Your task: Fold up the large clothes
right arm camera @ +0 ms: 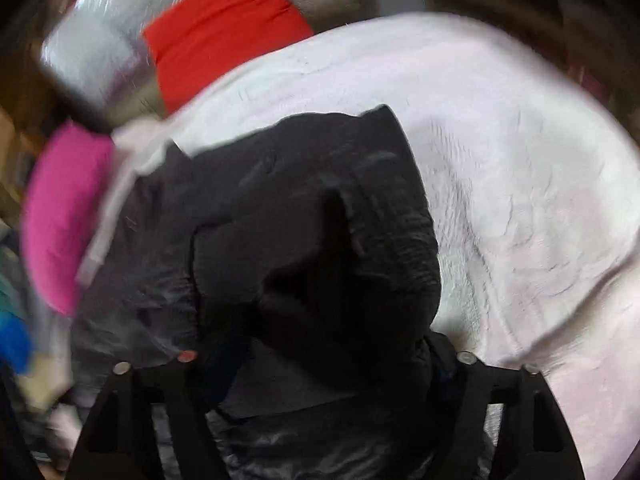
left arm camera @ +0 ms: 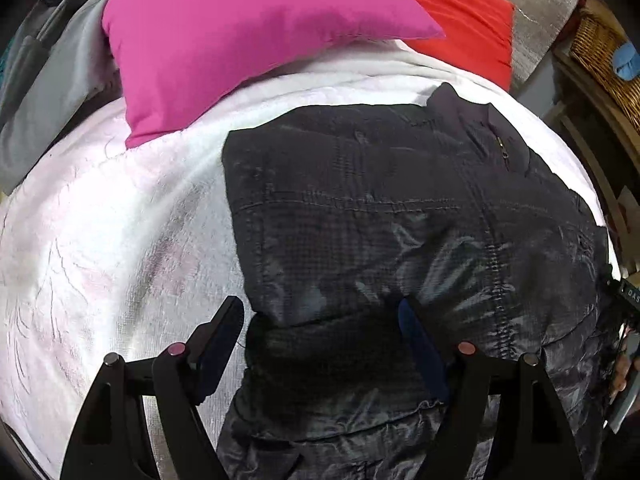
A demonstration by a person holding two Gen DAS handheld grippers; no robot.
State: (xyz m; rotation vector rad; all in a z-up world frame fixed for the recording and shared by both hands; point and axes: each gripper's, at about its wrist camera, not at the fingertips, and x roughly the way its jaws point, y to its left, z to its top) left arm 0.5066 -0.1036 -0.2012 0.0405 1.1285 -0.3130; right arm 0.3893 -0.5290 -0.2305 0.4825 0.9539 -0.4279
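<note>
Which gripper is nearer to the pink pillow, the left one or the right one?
Left, probably. The left gripper hovers open at the black jacket, with the pink pillow large ahead, slightly left. From the right gripper, the pillow sits small at the far left edge.

Only one piece of lettering can be made out. In the left wrist view, pale capital letters are printed on a small dark strip (left arm camera: 631,293) at the far right edge of the frame, beside the black quilted jacket (left arm camera: 400,216). The letters "AS" are legible, preceded by a rounded character that may be "O" or "D"; the remainder is cut off by the frame edge, so the whole word cannot be read. What the strip belongs to cannot be determined. In the right wrist view, which is blurred, no text, label, brand, number or sign can be read.
</note>
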